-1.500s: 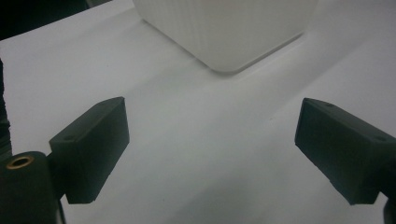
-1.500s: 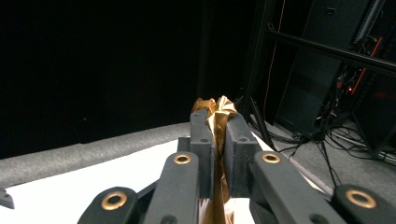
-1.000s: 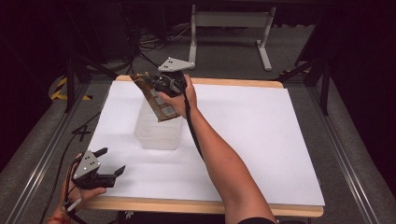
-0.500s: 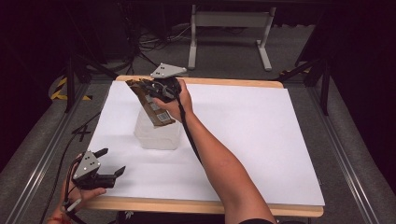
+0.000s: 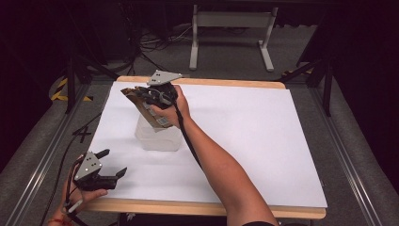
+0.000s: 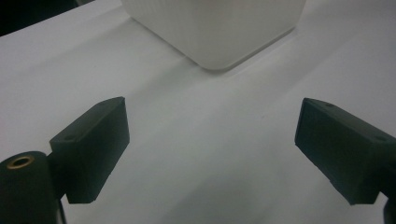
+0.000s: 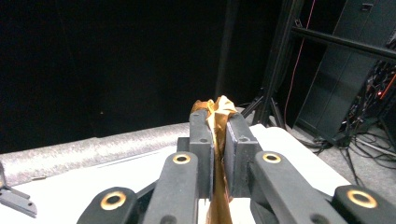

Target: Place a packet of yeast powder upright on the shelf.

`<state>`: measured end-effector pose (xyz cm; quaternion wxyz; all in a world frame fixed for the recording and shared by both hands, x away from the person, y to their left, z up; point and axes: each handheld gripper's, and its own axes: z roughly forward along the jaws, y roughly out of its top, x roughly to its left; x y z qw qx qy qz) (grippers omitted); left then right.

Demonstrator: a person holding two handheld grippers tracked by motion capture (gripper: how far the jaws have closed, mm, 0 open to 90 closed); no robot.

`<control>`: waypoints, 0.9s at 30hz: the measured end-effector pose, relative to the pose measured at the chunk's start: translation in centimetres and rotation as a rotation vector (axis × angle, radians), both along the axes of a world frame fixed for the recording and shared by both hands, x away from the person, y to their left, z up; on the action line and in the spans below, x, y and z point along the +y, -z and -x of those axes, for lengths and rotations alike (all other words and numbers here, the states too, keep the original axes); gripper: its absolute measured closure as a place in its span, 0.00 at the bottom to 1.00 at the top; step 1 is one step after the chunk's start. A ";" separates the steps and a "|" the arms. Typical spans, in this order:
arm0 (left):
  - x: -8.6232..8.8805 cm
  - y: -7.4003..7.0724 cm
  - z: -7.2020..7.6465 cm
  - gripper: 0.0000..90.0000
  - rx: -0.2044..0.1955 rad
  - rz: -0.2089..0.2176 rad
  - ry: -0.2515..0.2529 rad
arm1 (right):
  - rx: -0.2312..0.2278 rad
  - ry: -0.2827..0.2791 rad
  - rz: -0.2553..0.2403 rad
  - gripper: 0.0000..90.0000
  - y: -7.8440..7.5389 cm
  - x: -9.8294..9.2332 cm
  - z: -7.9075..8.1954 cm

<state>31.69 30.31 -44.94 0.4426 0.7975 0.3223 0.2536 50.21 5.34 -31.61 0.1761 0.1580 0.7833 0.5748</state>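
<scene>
I see one brown, crinkled packet [image 5: 149,107] with a pale label patch, held tilted above a translucent white container [image 5: 157,137] that stands on the white-covered desk [image 5: 263,136]. My right tool [image 5: 153,94] has its jaws clamped on the packet's upper end, out over the far-left part of the desk. From the right tool's own view, the packet [image 7: 218,122] shows as a golden-brown crumpled edge pinched tight between the two black jaws, with dark stands and cables behind. My left tool [image 5: 109,164] sits at the near-left corner of the desk, jaws spread wide and holding nothing. Its own view looks across bare white surface to a rounded lower corner of the container [image 6: 219,32], well ahead. I count two tools, one packet, one container.
</scene>
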 end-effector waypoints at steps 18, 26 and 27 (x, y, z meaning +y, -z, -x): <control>-0.3 0.1 -0.2 0.12 0.000 -0.016 -0.003 | 0.026 -0.019 0.028 0.91 2.1 -3.6 0.7; -0.2 0.0 0.1 0.12 -0.007 -0.005 -0.007 | 0.022 -0.010 0.047 0.91 2.6 -4.9 1.5; -0.1 0.0 0.0 0.12 -0.009 -0.006 -0.007 | 0.010 -0.007 0.058 0.91 2.7 -5.0 1.5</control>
